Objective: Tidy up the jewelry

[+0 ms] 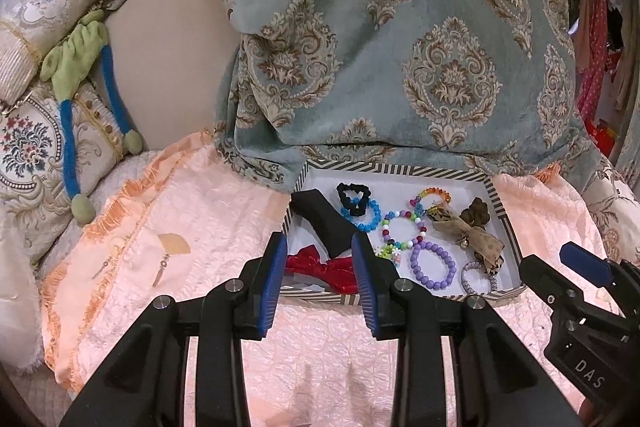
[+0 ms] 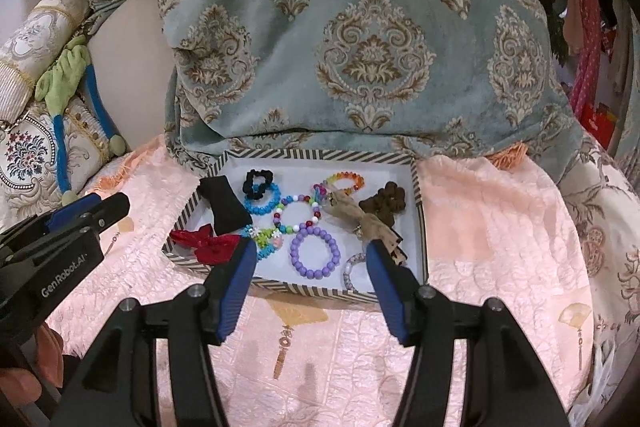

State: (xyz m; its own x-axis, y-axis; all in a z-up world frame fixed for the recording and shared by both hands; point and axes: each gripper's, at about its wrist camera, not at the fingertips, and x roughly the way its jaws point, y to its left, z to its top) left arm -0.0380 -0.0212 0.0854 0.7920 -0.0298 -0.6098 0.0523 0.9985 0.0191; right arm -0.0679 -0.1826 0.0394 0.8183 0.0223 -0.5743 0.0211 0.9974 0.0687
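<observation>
A shallow striped box (image 1: pixel 496 195) (image 2: pixel 420 211) lies on a pink quilt. In it are a purple bead bracelet (image 1: pixel 436 285) (image 2: pixel 296 253), a blue bracelet (image 1: pixel 362 227) (image 2: pixel 260 209), a black scrunchie (image 1: pixel 340 191), a multicolour bead bracelet (image 2: pixel 296 197), a red bow (image 1: pixel 320 267) (image 2: pixel 208 245), a black cloth piece (image 1: pixel 324 223) and a tan ribbon bow (image 2: pixel 352 211). My left gripper (image 1: pixel 320 243) hovers open over the box's near left corner, holding nothing. My right gripper (image 2: pixel 312 251) hovers open above the near edge, with the purple bracelet lying below its gap.
A teal damask cushion (image 1: pixel 400 47) leans right behind the box. Embroidered pillows (image 1: pixel 32 155) and a green and blue plush toy (image 1: pixel 80 51) lie at the left. Clothes hang at the far right (image 1: pixel 596 47). A hand (image 2: pixel 20 379) shows at the lower left.
</observation>
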